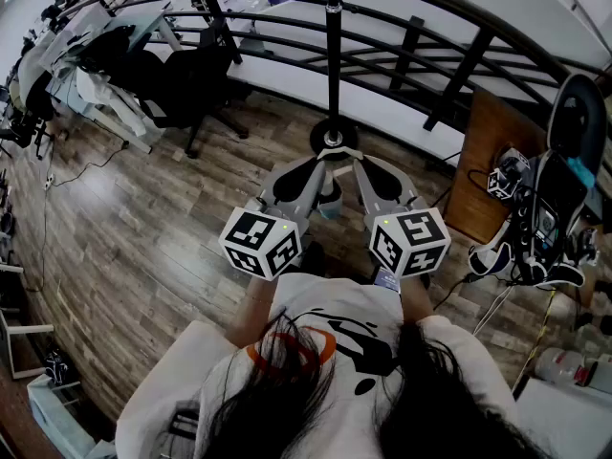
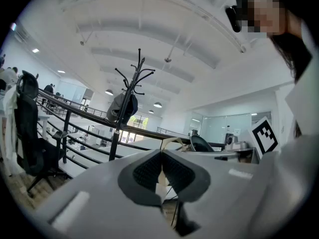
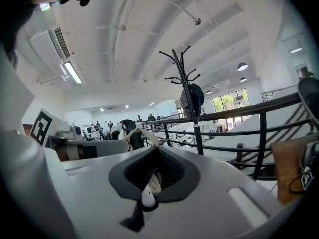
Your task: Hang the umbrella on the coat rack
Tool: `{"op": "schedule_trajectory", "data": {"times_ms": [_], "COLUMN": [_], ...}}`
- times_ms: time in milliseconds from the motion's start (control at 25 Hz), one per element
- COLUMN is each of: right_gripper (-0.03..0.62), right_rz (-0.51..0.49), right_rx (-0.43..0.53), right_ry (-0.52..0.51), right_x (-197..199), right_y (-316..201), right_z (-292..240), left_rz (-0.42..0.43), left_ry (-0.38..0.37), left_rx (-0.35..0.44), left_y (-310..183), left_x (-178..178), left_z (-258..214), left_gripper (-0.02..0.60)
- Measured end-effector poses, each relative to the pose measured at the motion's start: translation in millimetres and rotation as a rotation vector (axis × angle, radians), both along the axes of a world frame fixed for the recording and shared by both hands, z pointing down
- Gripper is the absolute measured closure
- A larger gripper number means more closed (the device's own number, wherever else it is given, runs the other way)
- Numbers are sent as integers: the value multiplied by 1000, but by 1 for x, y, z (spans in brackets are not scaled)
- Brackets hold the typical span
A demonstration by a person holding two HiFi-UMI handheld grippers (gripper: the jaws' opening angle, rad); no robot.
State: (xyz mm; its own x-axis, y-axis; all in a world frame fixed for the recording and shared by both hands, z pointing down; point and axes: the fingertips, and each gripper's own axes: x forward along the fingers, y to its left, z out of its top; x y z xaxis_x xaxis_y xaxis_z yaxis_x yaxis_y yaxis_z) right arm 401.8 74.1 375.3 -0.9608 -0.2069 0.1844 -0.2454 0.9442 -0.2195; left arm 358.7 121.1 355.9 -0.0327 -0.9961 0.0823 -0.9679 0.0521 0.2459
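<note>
The black coat rack (image 1: pixel 333 46) stands straight ahead by the railing, its hooks high in the left gripper view (image 2: pixel 130 88) and the right gripper view (image 3: pixel 185 78). A dark bundle (image 2: pixel 123 108) (image 3: pixel 192 98) hangs on it. My left gripper (image 1: pixel 323 161) (image 2: pixel 160 171) and right gripper (image 1: pixel 346 161) (image 3: pixel 153 176) are held tip to tip, a short way from the pole's base. Each is shut on a cream strap (image 2: pixel 172 142) (image 3: pixel 141 133), apparently the umbrella's. A pale teal-and-white thing (image 1: pixel 330 204) shows under the tips, mostly hidden by the grippers.
A black metal railing (image 1: pixel 411 46) curves behind the rack. A black office chair (image 1: pixel 182 79) stands to the left on the wood floor. A wooden board (image 1: pixel 483 161) and a heap of equipment (image 1: pixel 545 218) stand to the right.
</note>
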Motion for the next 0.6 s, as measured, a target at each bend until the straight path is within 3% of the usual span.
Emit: {"op": "schedule_trajectory", "data": {"times_ms": [600], "right_gripper": [571], "right_rz": [-28], "right_rx": [-34], "right_ry": [-19], "right_x": [-18], "right_y": [-12], "right_z": [-3], "left_rz": [6], "left_ry": [24], "left_rx": [-6], "left_y": [-14], "left_x": [-17], "left_z": [0], "left_gripper": [580]}}
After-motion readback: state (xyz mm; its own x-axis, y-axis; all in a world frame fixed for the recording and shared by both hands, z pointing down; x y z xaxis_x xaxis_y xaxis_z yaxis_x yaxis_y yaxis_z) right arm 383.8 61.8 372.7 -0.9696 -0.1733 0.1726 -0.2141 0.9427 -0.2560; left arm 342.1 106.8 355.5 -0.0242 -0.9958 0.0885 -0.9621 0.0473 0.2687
